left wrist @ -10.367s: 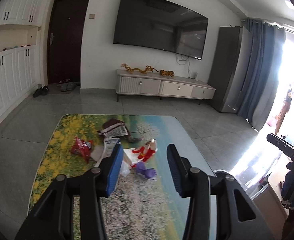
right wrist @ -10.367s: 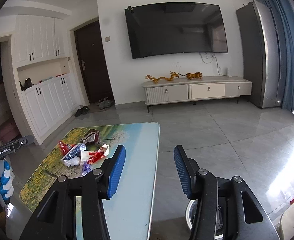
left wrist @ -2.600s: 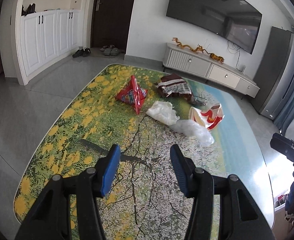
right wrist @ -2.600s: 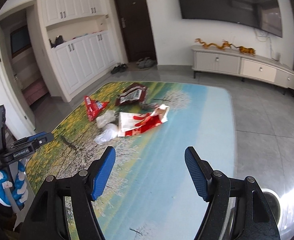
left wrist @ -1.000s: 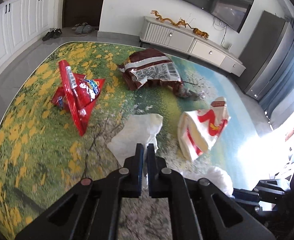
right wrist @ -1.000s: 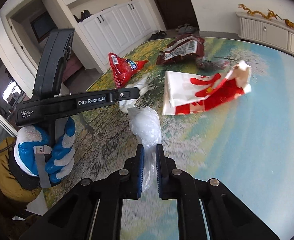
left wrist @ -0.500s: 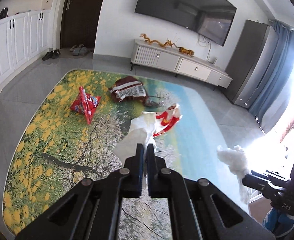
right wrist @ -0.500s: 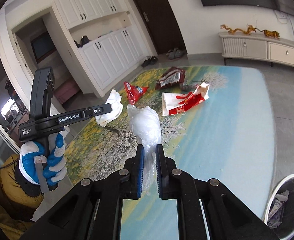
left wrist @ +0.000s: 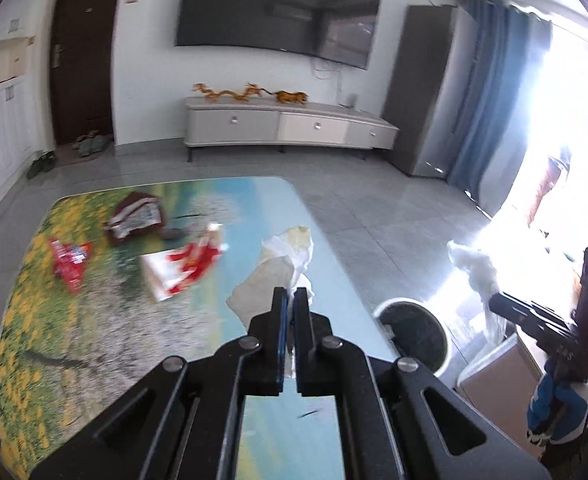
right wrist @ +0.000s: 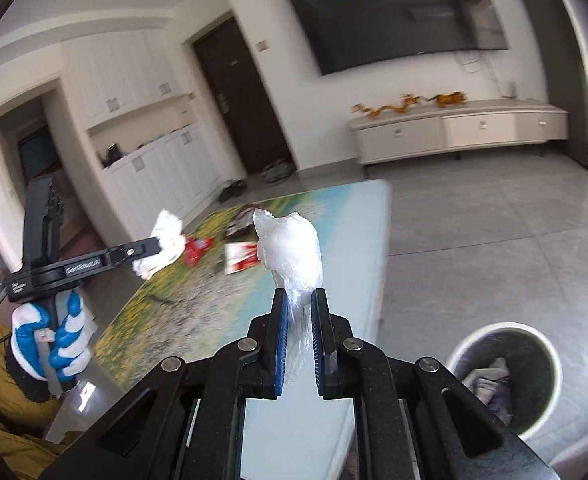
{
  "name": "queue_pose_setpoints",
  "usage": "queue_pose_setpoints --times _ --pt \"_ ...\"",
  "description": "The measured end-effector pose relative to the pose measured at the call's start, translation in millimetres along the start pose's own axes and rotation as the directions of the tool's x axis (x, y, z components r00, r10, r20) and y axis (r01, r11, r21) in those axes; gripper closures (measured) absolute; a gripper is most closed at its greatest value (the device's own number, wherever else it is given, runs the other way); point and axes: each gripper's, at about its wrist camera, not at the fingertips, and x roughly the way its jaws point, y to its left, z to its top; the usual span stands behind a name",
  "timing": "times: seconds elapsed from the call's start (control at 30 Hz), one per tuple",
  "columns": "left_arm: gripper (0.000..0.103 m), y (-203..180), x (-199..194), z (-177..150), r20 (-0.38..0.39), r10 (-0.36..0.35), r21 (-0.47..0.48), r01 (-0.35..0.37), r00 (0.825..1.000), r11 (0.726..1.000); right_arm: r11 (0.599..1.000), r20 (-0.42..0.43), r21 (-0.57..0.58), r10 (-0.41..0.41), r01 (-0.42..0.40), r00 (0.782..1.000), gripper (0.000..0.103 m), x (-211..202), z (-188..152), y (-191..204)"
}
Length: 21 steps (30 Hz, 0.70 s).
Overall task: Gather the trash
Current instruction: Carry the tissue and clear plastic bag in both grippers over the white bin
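My left gripper (left wrist: 288,294) is shut on a crumpled white tissue (left wrist: 278,268) and holds it above the table's right side. It also shows in the right wrist view (right wrist: 165,246). My right gripper (right wrist: 297,296) is shut on a clear plastic bag (right wrist: 290,252), lifted above the table edge. The bag also shows in the left wrist view (left wrist: 473,268), beyond the table. A round white-rimmed trash bin (right wrist: 505,376) with trash inside stands on the floor right of the table; it also shows in the left wrist view (left wrist: 413,332).
On the flower-print table (left wrist: 94,340) lie a red snack packet (left wrist: 70,260), a brown wrapper (left wrist: 138,218) and a red-and-white bag (left wrist: 182,268). A TV cabinet (left wrist: 286,126) stands at the far wall. A box (left wrist: 493,376) sits near the bin.
Both grippers have swung right with their trash, away from the table's middle toward the bin. The bin is now in the left wrist view.
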Motion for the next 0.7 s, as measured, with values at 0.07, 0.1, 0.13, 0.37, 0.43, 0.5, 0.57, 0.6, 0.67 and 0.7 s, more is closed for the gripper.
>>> queue_pose_setpoints --times 0.07,0.1,0.13,0.37,0.43,0.5,0.57,0.6,0.67,0.7 --pt "0.101 -27 16 5 -0.024 -0.035 0.043 0.036 0.999 0.998 0.998 0.010 0.031 -0.059 0.059 0.998 0.092 -7 -2 -24" --pt "0.101 -41 26 7 -0.038 -0.052 0.067 0.055 0.998 0.996 0.995 0.012 0.054 -0.085 0.084 0.996 0.092 -10 -4 -37" --pt "0.101 -55 34 9 -0.053 -0.069 0.089 0.074 0.996 0.993 0.990 0.011 0.085 -0.112 0.111 0.994 0.092 -11 -7 -53" --pt "0.100 -143 108 10 -0.197 -0.174 0.206 0.214 0.965 0.955 0.942 -0.064 0.233 -0.232 0.241 0.971 0.092 -11 -33 -132" --pt "0.100 -160 130 9 -0.236 -0.191 0.219 0.243 0.953 0.945 0.930 -0.093 0.263 -0.241 0.257 0.966 0.092 -6 -38 -147" --pt "0.100 -177 154 7 -0.286 -0.202 0.229 0.271 0.937 0.935 0.919 -0.123 0.280 -0.253 0.278 0.960 0.092 0 -42 -159" --pt "0.100 -189 179 4 -0.323 -0.206 0.235 0.289 0.924 0.928 0.908 -0.151 0.297 -0.261 0.296 0.953 0.092 7 -46 -169" --pt "0.100 -195 188 2 -0.336 -0.209 0.234 0.296 0.918 0.926 0.903 -0.163 0.305 -0.265 0.304 0.950 0.092 12 -46 -175" --pt "0.100 -205 208 1 -0.365 -0.219 0.226 0.314 0.905 0.922 0.889 -0.190 0.323 -0.275 0.324 0.943 0.091 20 -47 -190" --pt "0.100 -209 217 2 -0.374 -0.225 0.222 0.322 0.900 0.920 0.884 -0.199 0.330 -0.278 0.331 0.940 0.091 20 -50 -198"
